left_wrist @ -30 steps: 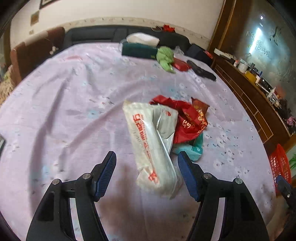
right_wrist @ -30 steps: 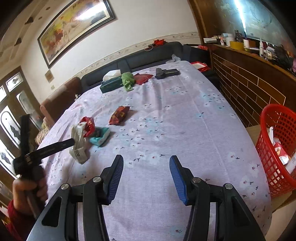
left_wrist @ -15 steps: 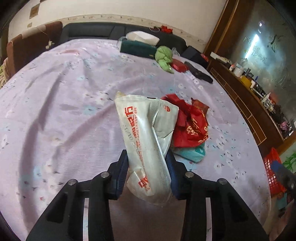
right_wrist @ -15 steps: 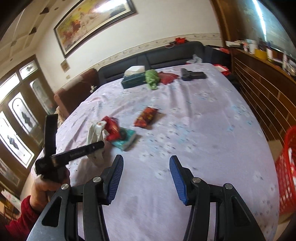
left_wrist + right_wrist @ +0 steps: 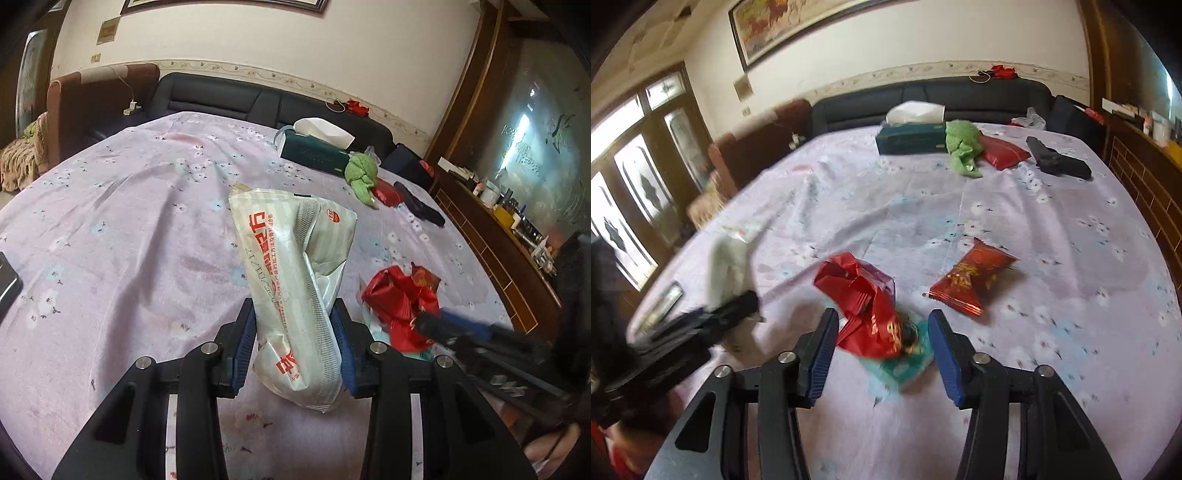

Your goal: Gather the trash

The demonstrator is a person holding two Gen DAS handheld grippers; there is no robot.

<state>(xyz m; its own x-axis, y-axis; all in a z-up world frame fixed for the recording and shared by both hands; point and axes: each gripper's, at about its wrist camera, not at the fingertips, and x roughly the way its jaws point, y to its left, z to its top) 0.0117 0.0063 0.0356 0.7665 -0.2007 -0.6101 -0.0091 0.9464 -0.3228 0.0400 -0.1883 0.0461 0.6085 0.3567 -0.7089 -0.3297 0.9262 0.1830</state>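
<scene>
Two tongs (image 5: pixel 295 347) (image 5: pixel 882 347) — one white wrapper (image 5: pixel 291 280), three red wrappers (image 5: pixel 864 306)

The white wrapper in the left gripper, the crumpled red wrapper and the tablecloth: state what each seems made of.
White wrapper: thin plastic film, slightly glossy; it creases and shines where the left gripper pinches it.
Crumpled red wrapper: probably foil-lined plastic; sharp shiny folds, printed gold.
Tablecloth: looks like woven fabric, matte; soft wrinkles, floral print.
</scene>
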